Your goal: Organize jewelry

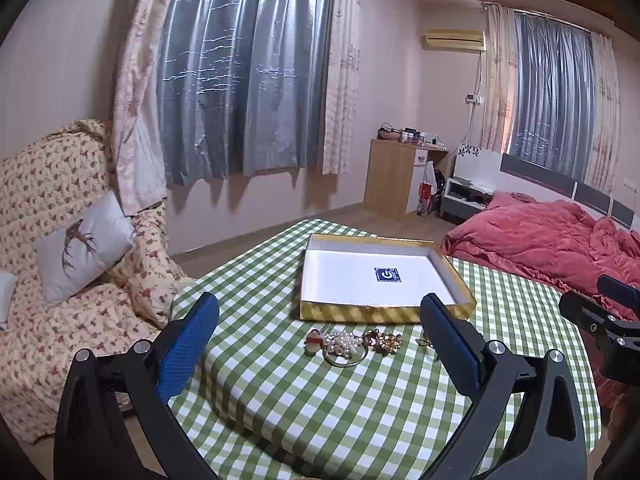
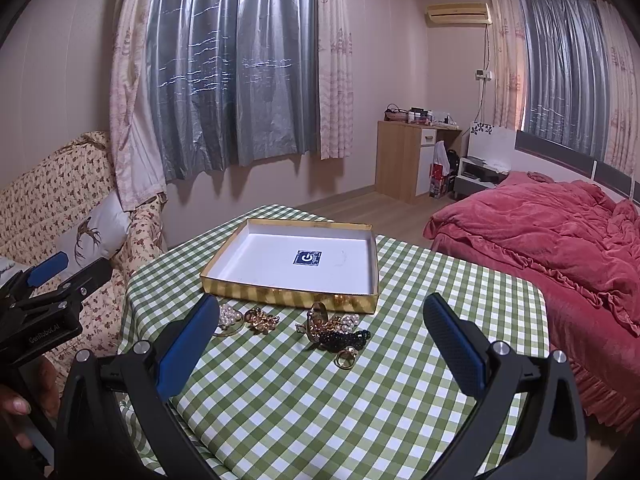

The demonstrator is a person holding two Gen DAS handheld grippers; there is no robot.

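A shallow gold box (image 1: pixel 384 314) (image 2: pixel 288 294) with a white inside and a blue label lies open and holds nothing on the green checked table (image 1: pixel 320 400) (image 2: pixel 300 400). Jewelry lies in a row in front of it: a pearl piece on a bangle (image 1: pixel 346 346) (image 2: pixel 229 318), a gold brooch (image 1: pixel 386 342) (image 2: pixel 262 320), a black bead bracelet (image 2: pixel 346 338) and a gold ring (image 2: pixel 345 358). My left gripper (image 1: pixel 320 308) is open, above the table short of the pearl piece. My right gripper (image 2: pixel 320 308) is open, short of the bracelet.
A floral sofa (image 1: pixel 60 240) with a cushion stands left of the table. A bed with a red quilt (image 2: pixel 540 248) is at the right. A wooden cabinet (image 2: pixel 404 160) stands against the far wall under curtained windows.
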